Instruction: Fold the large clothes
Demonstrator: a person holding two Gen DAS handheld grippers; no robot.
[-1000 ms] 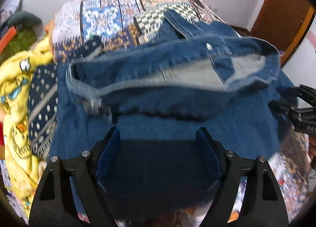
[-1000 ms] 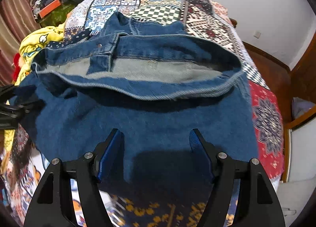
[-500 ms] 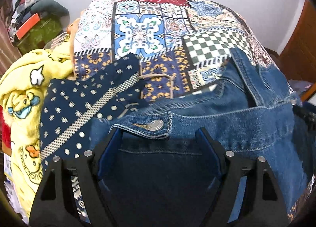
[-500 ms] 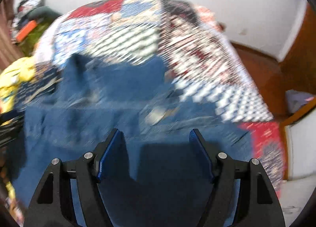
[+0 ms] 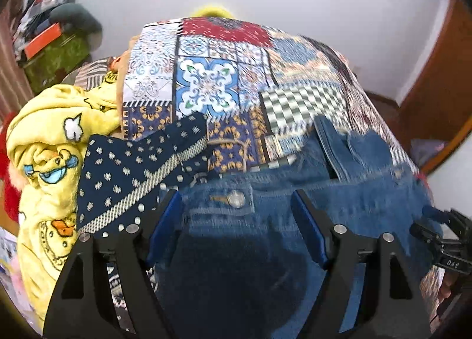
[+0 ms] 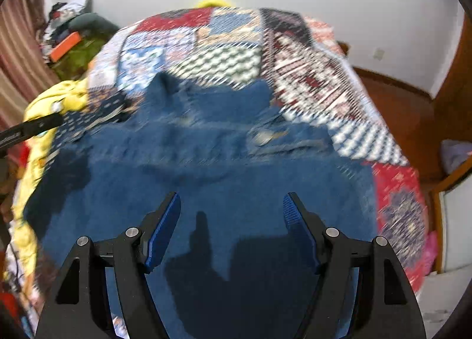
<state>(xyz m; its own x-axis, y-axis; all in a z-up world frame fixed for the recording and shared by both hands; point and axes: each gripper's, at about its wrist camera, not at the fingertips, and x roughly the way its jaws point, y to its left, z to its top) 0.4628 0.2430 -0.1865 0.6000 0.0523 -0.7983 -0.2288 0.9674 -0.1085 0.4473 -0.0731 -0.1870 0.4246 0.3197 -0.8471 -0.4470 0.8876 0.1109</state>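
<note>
Red item [image 5: 7, 188]: at the far left edge of the left wrist view, partly behind the yellow blanket; kind not discernible.
Yellow blanket [image 5: 50, 147]: fleece with cartoon duck prints, bunched at the left edge of the bed.
Navy dotted garment [image 5: 126, 170]: dark blue with white dots and a striped band, lying between the yellow blanket and the jeans, its near corner touching the jeans' waistband.
Left gripper [image 5: 236, 206]: over the waistband end of the jeans; fingers [image 5: 163, 229] spread wide apart, blue pads facing inward, nothing clamped between them.
Jeans [image 5: 265, 235]: blue denim, spread flat across the near part of the bed; waistband with metal button [image 5: 236, 199] facing away from the camera, one leg end folded up toward the far side. The right wrist view is motion-blurred.
Patchwork bedspread [image 5: 206, 88]: multicoloured tile, checker and floral panels, covering the bed beneath all the clothes.
Right gripper [image 6: 231, 206]: over the denim near the bed's right side; fingers [image 6: 298, 226] wide apart, holding nothing; its shadow falls on the cloth below. Its black tip also shows at the right edge of the left wrist view.
Clutter pile [image 5: 53, 40]: boxes, an orange object and a green cloth against the far left wall.
Wooden door frame [image 5: 436, 97]: brown, at the right beyond the bed.
</note>
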